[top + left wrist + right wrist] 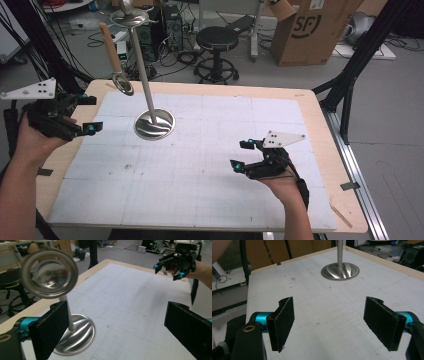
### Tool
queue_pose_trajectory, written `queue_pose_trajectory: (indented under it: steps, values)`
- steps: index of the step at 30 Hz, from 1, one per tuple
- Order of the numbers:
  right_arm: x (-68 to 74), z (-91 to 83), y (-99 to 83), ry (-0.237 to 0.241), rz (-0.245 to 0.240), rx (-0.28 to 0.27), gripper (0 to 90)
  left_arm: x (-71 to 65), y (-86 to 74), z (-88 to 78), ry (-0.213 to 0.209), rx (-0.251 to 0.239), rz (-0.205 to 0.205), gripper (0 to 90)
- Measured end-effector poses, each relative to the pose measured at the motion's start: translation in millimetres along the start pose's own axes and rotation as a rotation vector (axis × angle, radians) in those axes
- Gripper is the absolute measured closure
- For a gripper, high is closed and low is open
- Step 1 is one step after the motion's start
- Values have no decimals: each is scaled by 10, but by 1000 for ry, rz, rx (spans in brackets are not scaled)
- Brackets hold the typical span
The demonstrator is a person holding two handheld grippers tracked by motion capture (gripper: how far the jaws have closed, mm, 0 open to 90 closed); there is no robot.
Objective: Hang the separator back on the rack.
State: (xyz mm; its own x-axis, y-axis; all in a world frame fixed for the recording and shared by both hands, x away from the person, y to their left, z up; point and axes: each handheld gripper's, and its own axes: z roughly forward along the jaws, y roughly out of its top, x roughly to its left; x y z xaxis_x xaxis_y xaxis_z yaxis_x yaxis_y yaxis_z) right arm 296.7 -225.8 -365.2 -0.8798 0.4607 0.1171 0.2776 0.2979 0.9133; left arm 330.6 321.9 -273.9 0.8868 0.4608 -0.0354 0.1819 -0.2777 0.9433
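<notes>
Both grippers gape empty – that wooden-handled ladle [116,60] hanging ahead of the left gripper [90,114] looks light but swingy, grab its handle – the right gripper [243,154] idles.

This is a lab or robotics workshop. A light wooden counter [320,130] carries a white gridded mat [225,150] like a measuring surface. Black metal tripod struts [360,55] stand at both sides of it. On the grey floor behind lie tangled black cables [185,55], dark computer tower cases [172,25], a round black swivel stool [216,40] and a large brown cardboard shipping box [312,30].
</notes>
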Motion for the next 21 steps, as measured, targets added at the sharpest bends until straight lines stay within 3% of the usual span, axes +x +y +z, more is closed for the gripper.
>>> queue_pose_trajectory:
  steps: [6,14,21]
  values:
    - [-3,1,-8,-1,4,9,228,-117,-137,22,-49,-6,-2,66]
    - [-12,4,-19,-5,9,15,226,-246,-284,122,-50,2,-7,46]
    - [-22,-15,-32,-9,13,12,226,-348,-536,338,-62,21,-35,46]
